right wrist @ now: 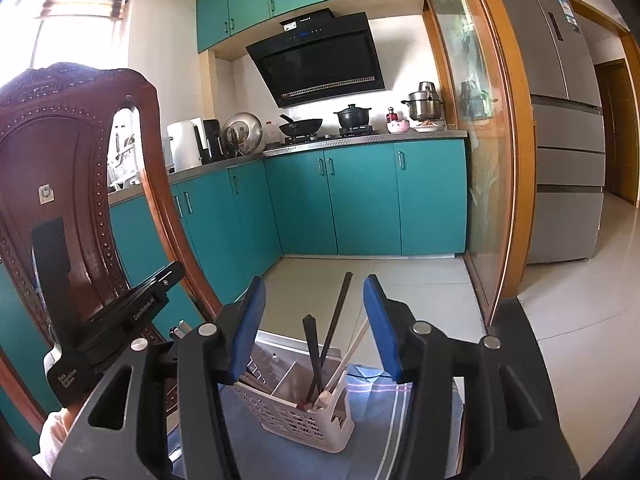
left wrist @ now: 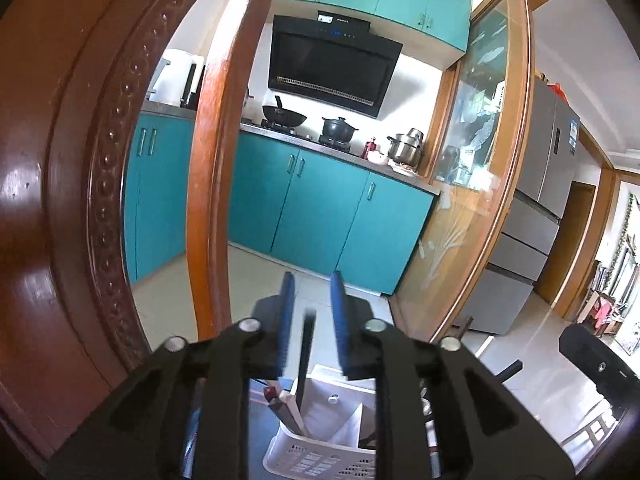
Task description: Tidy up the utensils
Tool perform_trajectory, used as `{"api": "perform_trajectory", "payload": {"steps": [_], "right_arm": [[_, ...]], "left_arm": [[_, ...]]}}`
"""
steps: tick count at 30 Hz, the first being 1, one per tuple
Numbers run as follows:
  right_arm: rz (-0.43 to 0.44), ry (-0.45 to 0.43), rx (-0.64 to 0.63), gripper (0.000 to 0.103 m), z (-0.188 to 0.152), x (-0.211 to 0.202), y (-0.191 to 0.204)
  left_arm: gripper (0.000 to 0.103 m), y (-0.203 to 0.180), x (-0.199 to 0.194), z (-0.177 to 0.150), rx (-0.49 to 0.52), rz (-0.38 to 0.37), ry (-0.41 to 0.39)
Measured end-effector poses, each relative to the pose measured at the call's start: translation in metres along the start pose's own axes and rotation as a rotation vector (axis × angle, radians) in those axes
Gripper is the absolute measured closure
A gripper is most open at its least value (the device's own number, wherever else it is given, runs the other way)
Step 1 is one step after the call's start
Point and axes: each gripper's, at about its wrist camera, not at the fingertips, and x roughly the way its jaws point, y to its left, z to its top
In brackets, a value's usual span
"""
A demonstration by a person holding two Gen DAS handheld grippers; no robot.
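Claws above the utensil basket, both parted and holding nothing.

Left claw (left wrist: 312,312) stands slightly open with a dark chopstick (left wrist: 307,356) upright between its pads, seemingly untouched; right claw (right wrist: 314,320) gapes wider above the white basket (right wrist: 296,412), where black and pale chopsticks (right wrist: 334,328) lean. Chopsticks look light, stiff and slippery; pinching mid-shaft seems safest.

White basket (right wrist: 304,420) (slotted) sits on blue cloth (right wrist: 372,412).
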Motion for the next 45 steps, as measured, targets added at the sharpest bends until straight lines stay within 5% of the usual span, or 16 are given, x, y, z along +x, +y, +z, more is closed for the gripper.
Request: {"api": "perform_trajectory", "payload": {"steps": [8, 15, 20, 26, 33, 45], "right_arm": [[-0.002, -0.035, 0.023, 0.032, 0.000, -0.007, -0.004], [-0.048, -0.116, -0.014, 0.006, -0.014, -0.037, -0.004], [-0.125, -0.131, 0.012, 0.003, -0.051, -0.083, -0.002], [-0.242, -0.126, 0.000, 0.003, -0.102, -0.150, 0.008], [-0.241, -0.085, -0.022, 0.003, -0.128, -0.192, 0.024], [-0.244, -0.011, -0.152, 0.003, -0.150, -0.192, 0.074]], "left_arm": [[0.040, 0.000, -0.017, 0.005, 0.019, -0.013, -0.023], [0.022, -0.011, -0.065, -0.006, 0.159, 0.053, -0.108], [0.011, -0.015, -0.126, -0.015, 0.223, 0.046, -0.134], [0.004, -0.004, -0.197, -0.050, 0.277, 0.038, -0.139], [0.004, 0.024, -0.226, -0.118, 0.314, 0.088, -0.046], [0.004, 0.038, -0.261, -0.117, 0.265, 0.042, -0.049]]}}
